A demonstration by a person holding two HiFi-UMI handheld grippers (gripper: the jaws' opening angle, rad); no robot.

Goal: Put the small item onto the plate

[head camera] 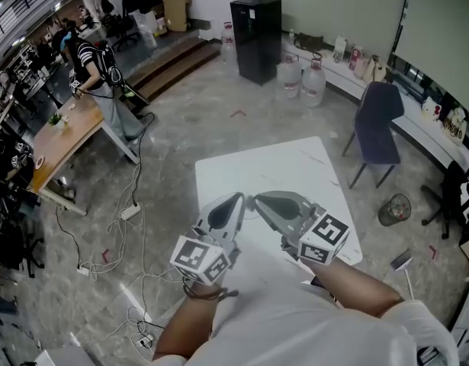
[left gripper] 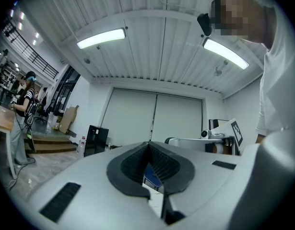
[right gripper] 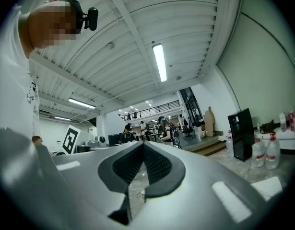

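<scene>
White tabletop (head camera: pixel 295 166) ahead shows neither small item nor plate, so which tool is nearer can't be judged. Left tool (head camera: pixel 236 199) and right tool (head camera: pixel 258 199) are both closed on nothing.

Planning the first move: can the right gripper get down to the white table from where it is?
Probably yes. The right gripper, jaws shut, is held above the near part of the white table, with nothing seen between them. The left gripper is close beside it, not under it.
</scene>
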